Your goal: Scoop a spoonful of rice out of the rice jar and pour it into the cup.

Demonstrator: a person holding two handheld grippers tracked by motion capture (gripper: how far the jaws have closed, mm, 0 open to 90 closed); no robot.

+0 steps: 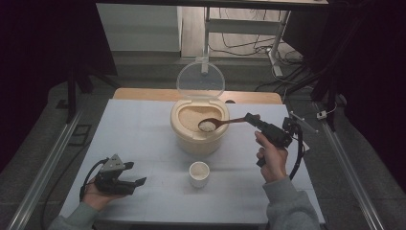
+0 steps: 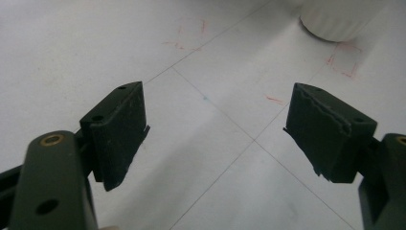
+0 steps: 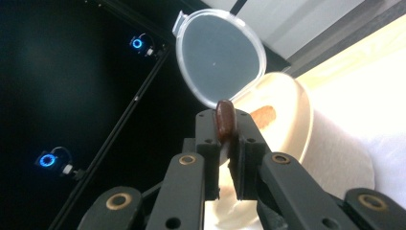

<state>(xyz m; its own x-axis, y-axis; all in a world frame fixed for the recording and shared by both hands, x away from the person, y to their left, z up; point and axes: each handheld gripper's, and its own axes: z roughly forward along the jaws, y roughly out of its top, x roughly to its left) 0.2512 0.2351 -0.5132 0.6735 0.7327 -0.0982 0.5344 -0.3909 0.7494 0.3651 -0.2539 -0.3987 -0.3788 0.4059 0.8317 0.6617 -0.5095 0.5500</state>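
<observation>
My right gripper (image 1: 252, 119) pinches the spoon (image 1: 218, 123), loaded with rice, above the bin (image 1: 198, 132). Left gripper (image 1: 136, 175) rests spread on the counter (image 1: 143, 129). Tilting toward the cup (image 1: 199, 173) could spill grains; the handle might twist in the grip.

spoon (image 1: 225, 122): dark brown, white grains in bowl
container (image 1: 198, 136): cream
lid (image 1: 200, 79): clear
cup (image 1: 199, 173): white, ribbed
table (image 1: 139, 134): pale grey, thin lines, red marks
right gripper (image 3: 225, 139): black
</observation>
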